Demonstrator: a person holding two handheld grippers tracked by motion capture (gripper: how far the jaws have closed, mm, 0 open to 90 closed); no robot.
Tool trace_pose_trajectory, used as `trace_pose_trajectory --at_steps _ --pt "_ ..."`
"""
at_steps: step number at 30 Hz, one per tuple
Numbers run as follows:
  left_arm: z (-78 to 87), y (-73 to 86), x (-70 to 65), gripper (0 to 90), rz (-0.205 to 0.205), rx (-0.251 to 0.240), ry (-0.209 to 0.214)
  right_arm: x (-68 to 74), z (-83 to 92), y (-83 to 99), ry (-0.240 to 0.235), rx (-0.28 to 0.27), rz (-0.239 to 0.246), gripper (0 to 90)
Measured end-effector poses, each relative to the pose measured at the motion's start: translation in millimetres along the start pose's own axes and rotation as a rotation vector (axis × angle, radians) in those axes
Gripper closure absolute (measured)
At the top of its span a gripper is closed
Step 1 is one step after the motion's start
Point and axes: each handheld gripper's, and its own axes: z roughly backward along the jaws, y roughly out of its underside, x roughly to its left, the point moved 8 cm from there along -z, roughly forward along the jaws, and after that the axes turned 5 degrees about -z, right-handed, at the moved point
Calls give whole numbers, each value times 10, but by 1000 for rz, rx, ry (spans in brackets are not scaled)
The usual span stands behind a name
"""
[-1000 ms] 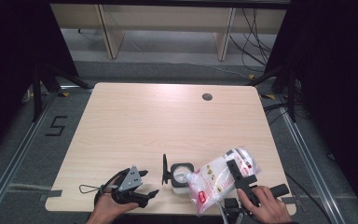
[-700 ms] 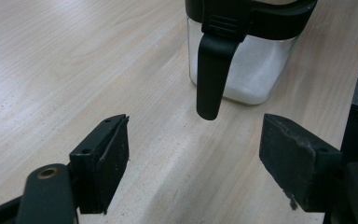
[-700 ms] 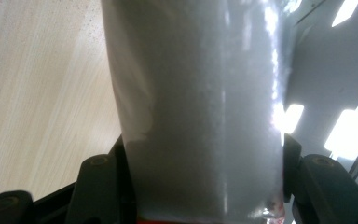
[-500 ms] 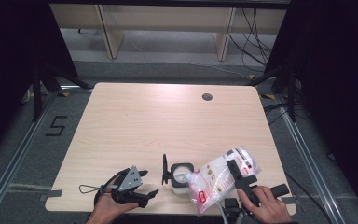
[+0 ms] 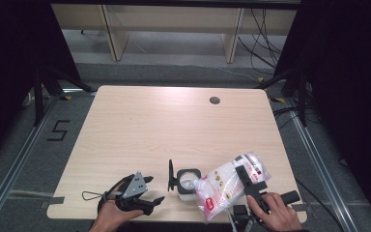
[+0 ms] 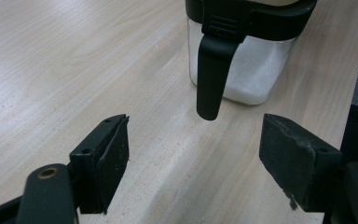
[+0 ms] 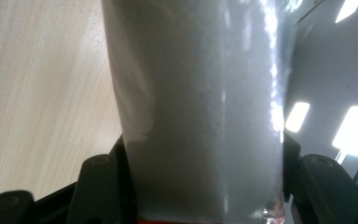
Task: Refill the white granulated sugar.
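Note:
A clear square container (image 5: 189, 186) with a black rim holds white powder near the table's front edge, its black flip lid (image 5: 171, 175) swung open on the left side. My right gripper (image 5: 246, 175) is shut on a clear plastic bag of white granules (image 5: 224, 186), tilted with its lower corner over the container's mouth. In the right gripper view the bag (image 7: 200, 102) fills the gap between the jaws of the right gripper (image 7: 200, 186). My left gripper (image 5: 153, 189) rests open left of the container. In the left gripper view the left gripper (image 6: 193, 163) points at the container (image 6: 256, 74) and its lid (image 6: 209, 70), with nothing between the jaws.
The light wood table (image 5: 164, 125) has a round cable hole (image 5: 214, 100) at the back right. A "5" is marked on the floor (image 5: 58, 130) to the left. Cables and shelf legs lie beyond the far edge.

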Motion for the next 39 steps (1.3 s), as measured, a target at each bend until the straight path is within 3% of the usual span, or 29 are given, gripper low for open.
trace_pose_trajectory --at_steps 16,20,29,30,31,39 --pt "4 -2 6 238 1 -2 -1 71 -25 17 -21 -1 -34 475" --pt "5 3 13 238 -4 3 -3 46 -27 9 -12 -5 4 477" --pt "5 3 13 238 -3 3 -3 119 -57 -27 -17 -4 17 489" --pt "5 3 13 238 -3 3 -3 142 -55 -28 -17 0 0 492" --pt "6 3 13 238 -3 3 -3 135 -68 -52 -14 -18 18 496" --pt "3 4 13 238 -4 4 -2 138 -55 -9 5 -25 -48 518"
